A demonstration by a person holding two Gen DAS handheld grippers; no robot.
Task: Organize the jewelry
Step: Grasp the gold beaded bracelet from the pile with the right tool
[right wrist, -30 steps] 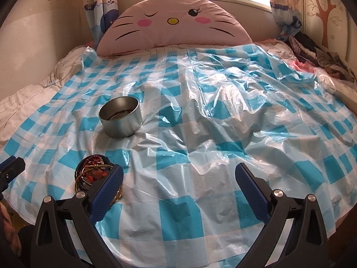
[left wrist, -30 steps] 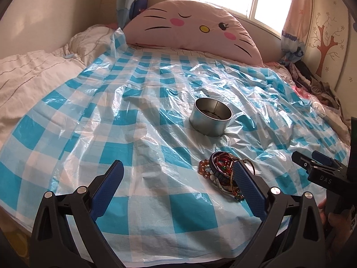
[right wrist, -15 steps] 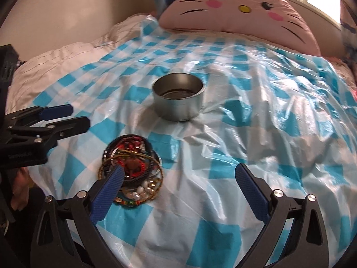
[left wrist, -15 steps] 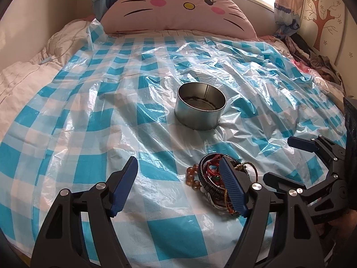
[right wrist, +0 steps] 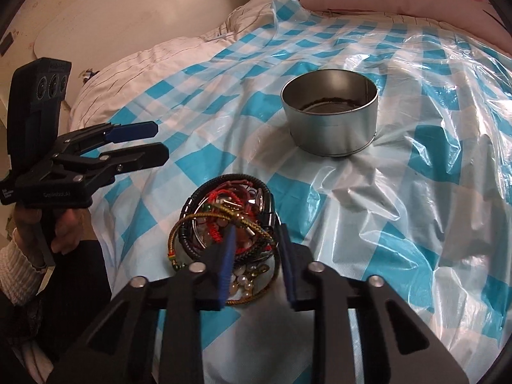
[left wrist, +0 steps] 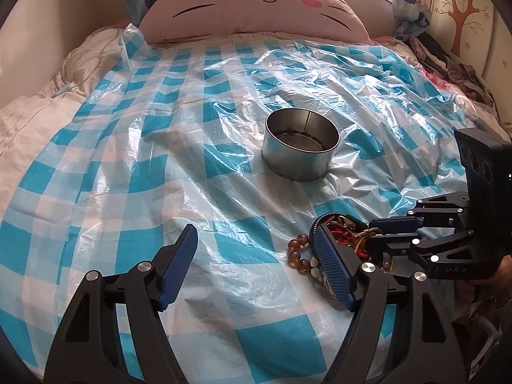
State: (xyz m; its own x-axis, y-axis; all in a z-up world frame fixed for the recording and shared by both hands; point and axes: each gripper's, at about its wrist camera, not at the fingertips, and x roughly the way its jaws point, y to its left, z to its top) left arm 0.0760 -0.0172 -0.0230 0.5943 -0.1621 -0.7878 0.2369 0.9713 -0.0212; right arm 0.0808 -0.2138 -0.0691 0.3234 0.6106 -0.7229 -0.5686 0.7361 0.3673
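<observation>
Tin (right wrist: 331, 121) sits bare inside; right tongs (right wrist: 256, 256) nearly clenched over jewelry pile (right wrist: 224, 220), left tongs (left wrist: 256, 256) released.

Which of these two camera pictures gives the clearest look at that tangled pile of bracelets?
The right wrist view: the bracelet pile lies central and mostly unobstructed, just ahead of the right gripper. In the left wrist view, the left gripper's finger covers part of it.

Black plastic left gripper (left wrist: 252, 265) is showing blue ribbed finger pads (left wrist: 334, 270) and silver screws; at nine o'clock, a cream ribbed-knit sleeve cuff (right wrist: 17, 264) is showing.
</observation>
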